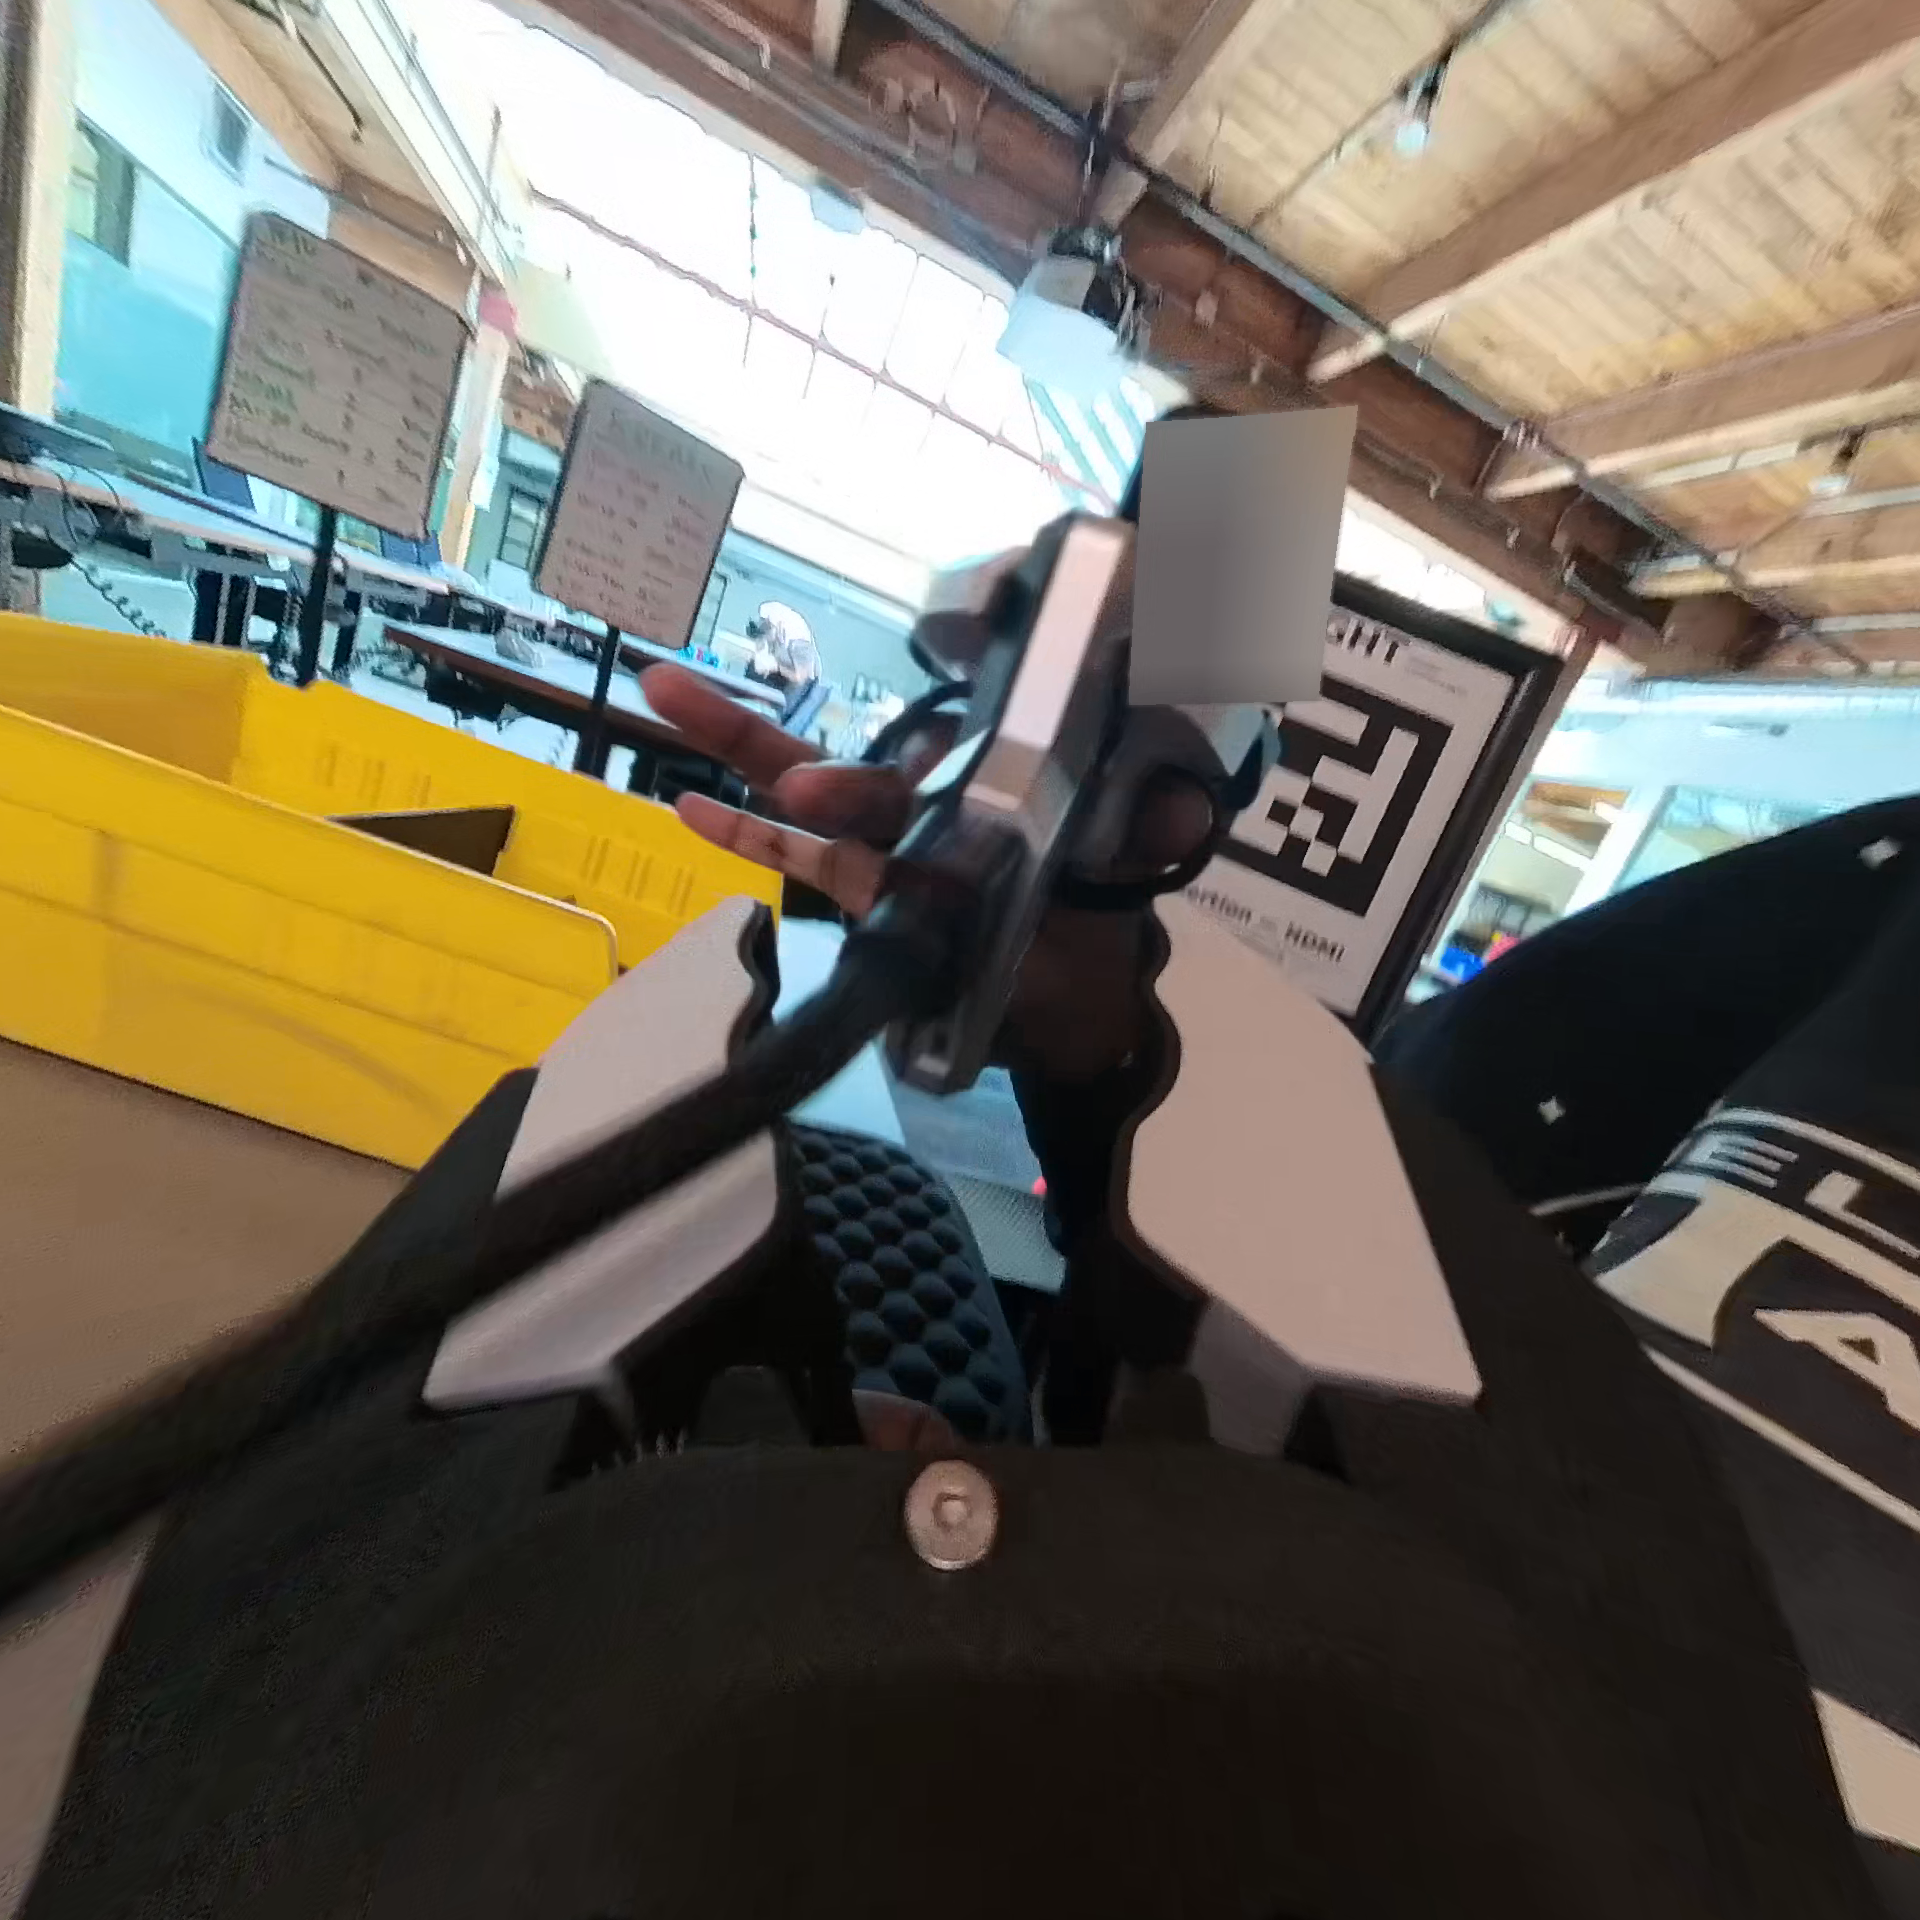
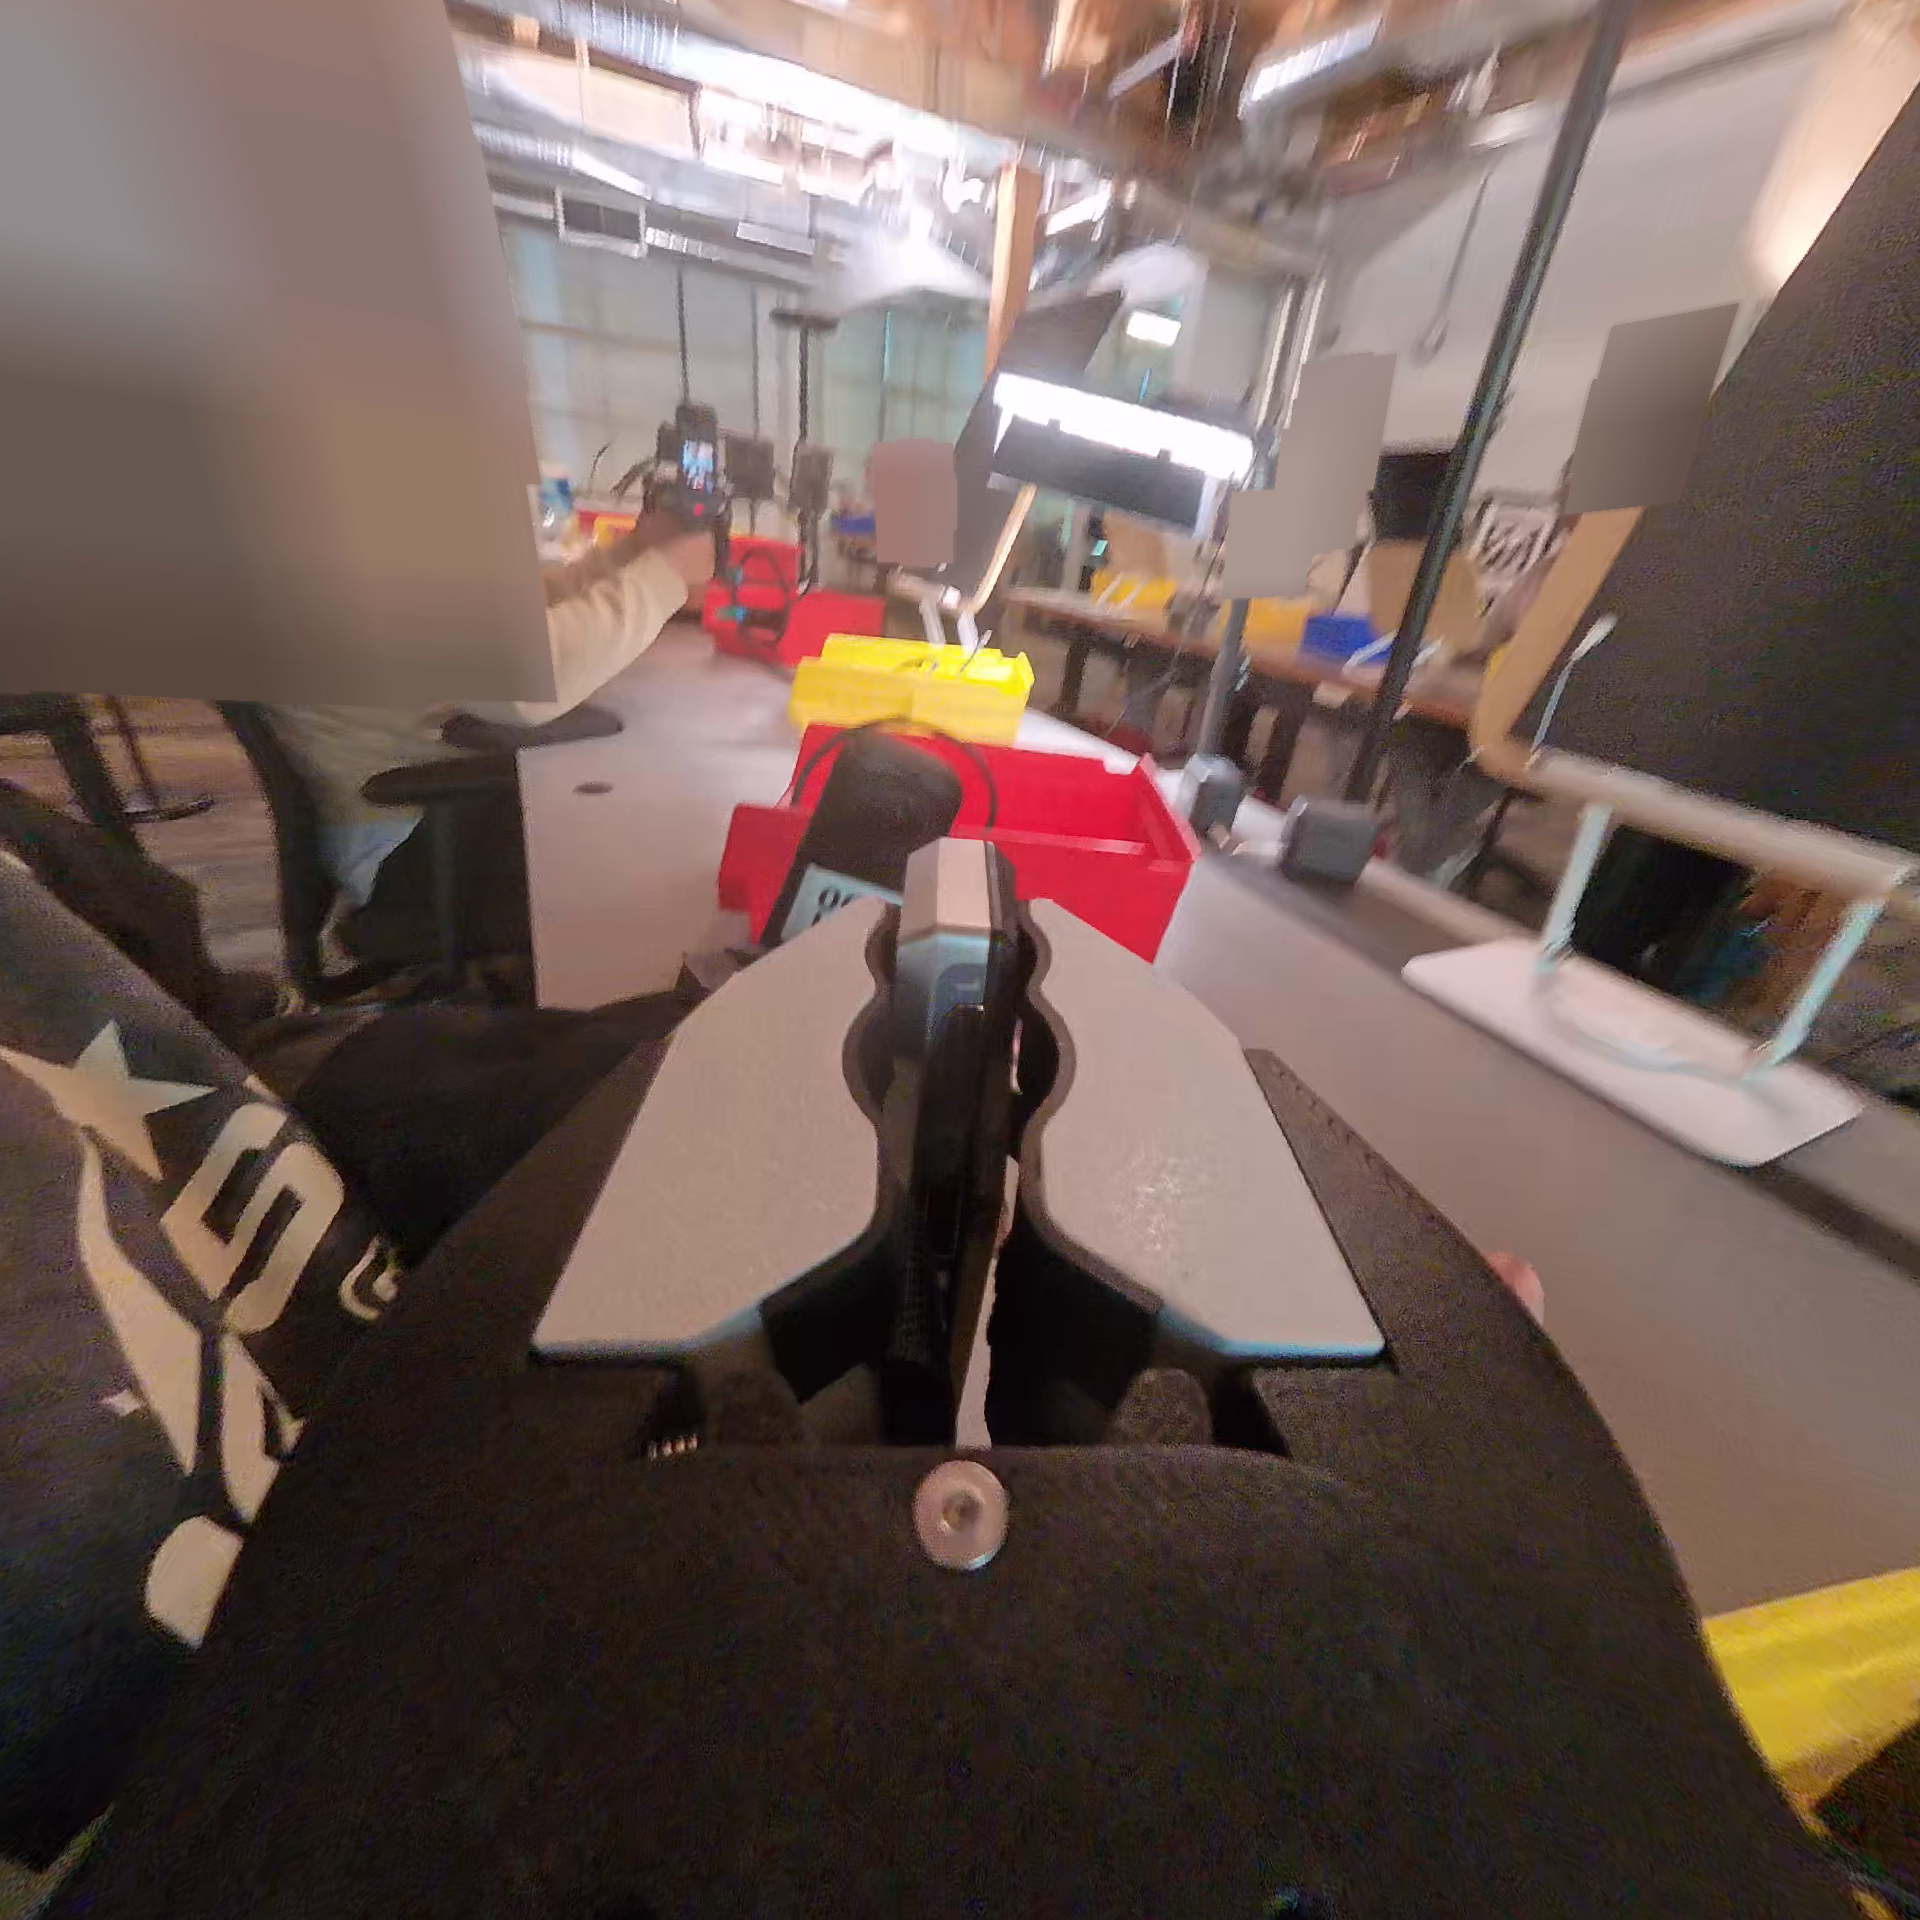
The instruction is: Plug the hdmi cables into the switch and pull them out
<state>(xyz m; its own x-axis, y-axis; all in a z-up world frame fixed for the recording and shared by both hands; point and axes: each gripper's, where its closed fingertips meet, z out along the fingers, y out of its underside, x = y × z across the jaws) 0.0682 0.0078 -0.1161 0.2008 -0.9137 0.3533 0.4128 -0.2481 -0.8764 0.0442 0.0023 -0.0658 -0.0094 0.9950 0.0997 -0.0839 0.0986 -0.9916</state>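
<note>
The right tongs [image 2: 956,997] clamp the flat silver metal switch [image 2: 951,935] edge-on, steadying it, while the left tongs [image 1: 956,997] gape apart around a thick black cable [image 1: 665,1132].

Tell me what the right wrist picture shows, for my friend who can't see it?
The right gripper has its jaws shut on the thin silver switch, held edge-on, with a black cable plugged in near the jaws. Behind it on the grey table sit a red bin and a yellow bin.
</note>
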